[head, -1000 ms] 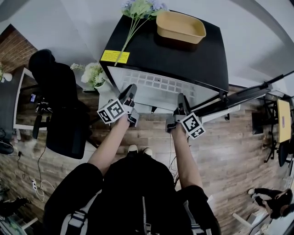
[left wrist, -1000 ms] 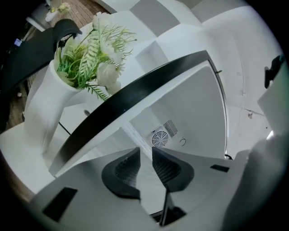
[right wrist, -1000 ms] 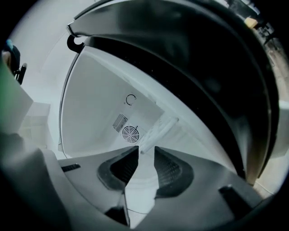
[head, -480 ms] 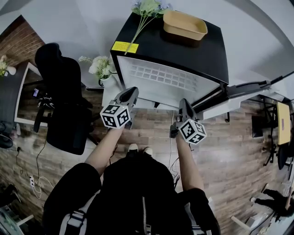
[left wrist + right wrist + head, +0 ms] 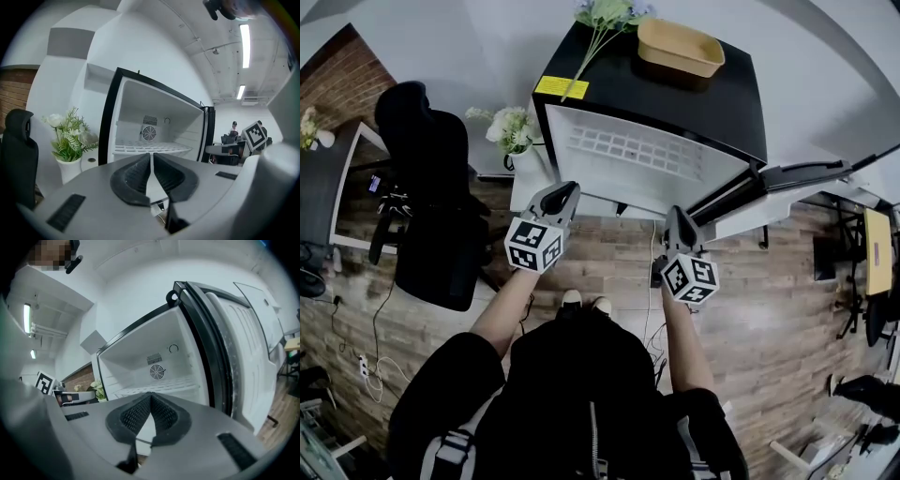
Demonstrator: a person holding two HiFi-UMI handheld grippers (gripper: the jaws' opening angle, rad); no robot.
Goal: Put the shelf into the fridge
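Since that white grid shelf (image 5: 639, 156) looks light, stiff and maybe plastic (hard to tell from here), you'd take it by the front edge, but it's lying flat inside the fridge (image 5: 675, 103), well clear of your left gripper (image 5: 565, 193) and right gripper (image 5: 678, 218), whose fingers (image 5: 133, 176) are pinched together on nothing.

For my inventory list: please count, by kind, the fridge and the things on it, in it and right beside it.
Fridge: 1
Shelf: 1
Yellow tray: 1
Flower bunches: 2, top bunch and vase bunch
Vase: 1
Yellow sticker: 1
Total: 7
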